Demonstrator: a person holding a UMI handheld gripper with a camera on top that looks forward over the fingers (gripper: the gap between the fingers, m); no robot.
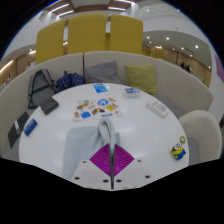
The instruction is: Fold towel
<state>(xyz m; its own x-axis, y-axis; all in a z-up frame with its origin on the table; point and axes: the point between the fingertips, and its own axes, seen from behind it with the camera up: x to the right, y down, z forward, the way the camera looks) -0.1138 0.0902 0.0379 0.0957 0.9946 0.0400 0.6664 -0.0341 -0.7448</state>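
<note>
At lower centre, the gripper (112,163) jaws stand narrowly apart, pinching the grey towel (98,135) on the white bench (150,135).

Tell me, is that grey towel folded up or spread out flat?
Partly spread: the grey towel lies as a long strip on the round white table, its near end between the gripper fingers. Layers: cannot tell.

The towel's (93,135) near end is hidden behind the fingers (128,165). The small cards (100,100) on the table (150,135) are too small to read. The yellow-and-blue toy (178,151) is too small to identify.
</note>
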